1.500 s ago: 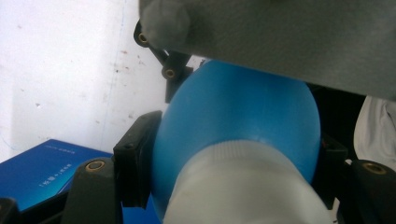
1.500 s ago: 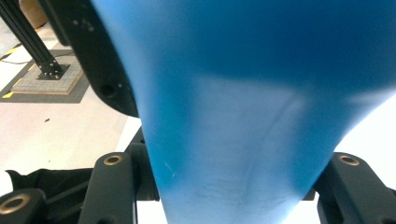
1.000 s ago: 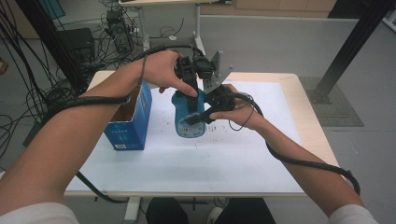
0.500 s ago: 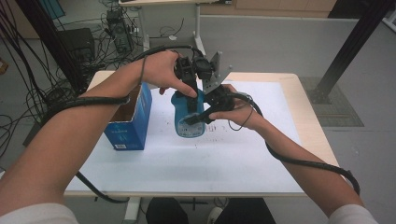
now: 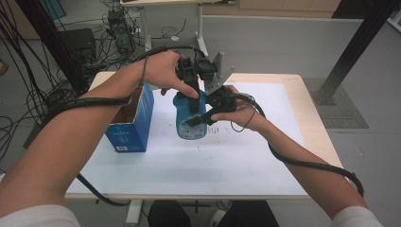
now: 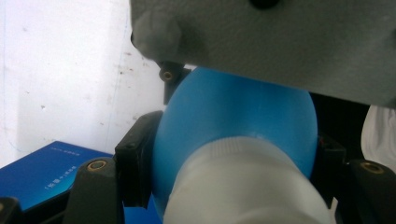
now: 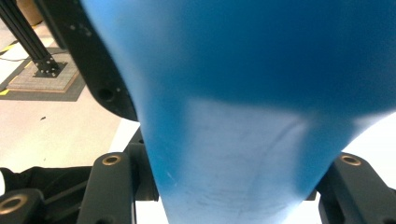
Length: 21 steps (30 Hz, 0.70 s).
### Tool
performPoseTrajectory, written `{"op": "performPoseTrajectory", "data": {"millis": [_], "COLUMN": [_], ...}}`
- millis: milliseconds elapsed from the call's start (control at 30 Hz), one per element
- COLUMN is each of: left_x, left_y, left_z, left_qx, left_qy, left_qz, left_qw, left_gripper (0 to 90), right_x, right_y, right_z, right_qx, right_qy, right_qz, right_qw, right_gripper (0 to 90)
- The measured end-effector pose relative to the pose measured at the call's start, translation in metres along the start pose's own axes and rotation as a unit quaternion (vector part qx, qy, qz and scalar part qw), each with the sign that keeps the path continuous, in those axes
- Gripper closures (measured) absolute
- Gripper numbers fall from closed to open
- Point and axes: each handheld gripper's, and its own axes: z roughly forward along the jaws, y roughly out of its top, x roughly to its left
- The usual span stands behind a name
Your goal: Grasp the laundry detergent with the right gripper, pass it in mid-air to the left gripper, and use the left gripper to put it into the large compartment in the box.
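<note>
A blue bottle (image 5: 190,118) is held above the table (image 5: 246,156), just right of a blue box (image 5: 132,120), left tongs (image 5: 191,92) clamped near its white cap, right tongs (image 5: 201,118) gripping its smooth, probably slippery body.

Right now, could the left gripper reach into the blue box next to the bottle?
Probably not yet. The left gripper is shut on the blue bottle, which the right gripper clamps too. The blue box stands open beside it, so the path looks free once it lets go.
</note>
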Motion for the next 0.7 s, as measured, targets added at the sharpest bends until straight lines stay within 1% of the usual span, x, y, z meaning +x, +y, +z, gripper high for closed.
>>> {"op": "performPoseTrajectory", "data": {"millis": [433, 533, 667, 700], "left_x": [0.0019, 0.0025, 0.0024, 0.0021], "left_y": [0.0011, 0.0006, 0.0005, 0.0003], "left_z": [0.0007, 0.0005, 0.0008, 0.0011], "left_qx": [0.001, -0.003, 0.0, -0.001], "left_qy": [0.0, 0.0, 0.0, 0.0], "left_qz": [0.001, 0.001, 0.0, -0.001], "left_qw": [1.0, 1.0, 1.0, 1.0], "left_gripper": [35.1, 35.2, 35.2, 35.2], "right_x": [-0.0028, -0.0038, -0.0038, -0.0041], "right_y": [-0.0025, -0.0025, -0.0027, -0.0027], "right_z": [0.0004, 0.0003, 0.0009, 0.0013], "right_qx": [-0.005, -0.007, -0.007, -0.007], "right_qy": [0.004, 0.004, 0.006, 0.006], "right_qz": [0.002, 0.001, 0.004, 0.002], "right_qw": [1.0, 1.0, 0.9999, 1.0], "right_gripper": [42.4, 42.4, 42.3, 42.3]}}
